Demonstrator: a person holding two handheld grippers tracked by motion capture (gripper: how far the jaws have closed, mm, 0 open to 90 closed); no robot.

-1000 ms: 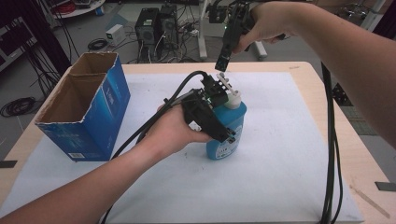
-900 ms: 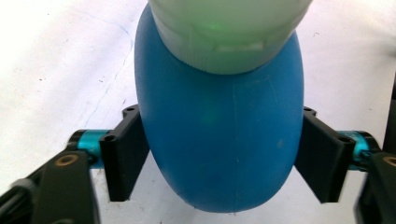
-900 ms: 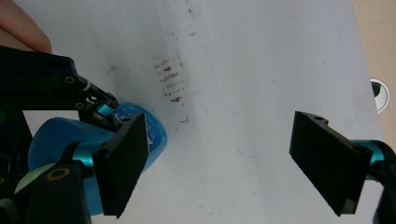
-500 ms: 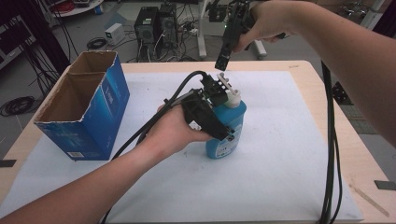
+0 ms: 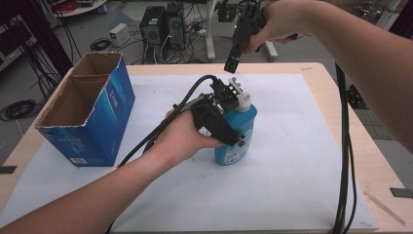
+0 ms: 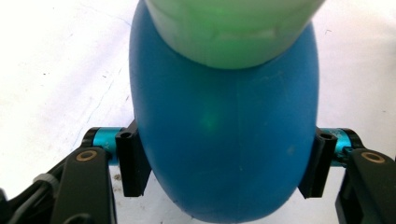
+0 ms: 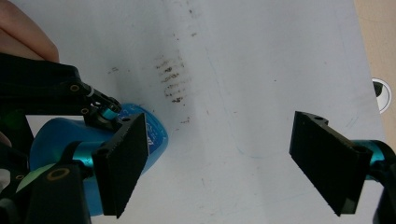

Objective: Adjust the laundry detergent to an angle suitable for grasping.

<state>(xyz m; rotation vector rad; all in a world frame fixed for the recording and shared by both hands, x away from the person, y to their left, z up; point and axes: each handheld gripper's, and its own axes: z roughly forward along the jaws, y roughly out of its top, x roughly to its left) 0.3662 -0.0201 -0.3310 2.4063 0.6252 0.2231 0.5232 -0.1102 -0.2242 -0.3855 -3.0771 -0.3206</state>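
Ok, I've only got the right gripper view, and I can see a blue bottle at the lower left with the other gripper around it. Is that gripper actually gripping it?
Observer: Yes. In the left gripper view the left gripper has just been closing its jaws, and both pads now lie against the sides of the blue bottle.
Operator: Is the bottle standing or lying?
Observer: The high view shows it upright on the white mat, with its white cap on top.
Operator: Anything else nearby?
Observer: An open blue cardboard box stands to the left of the bottle, apart from it.
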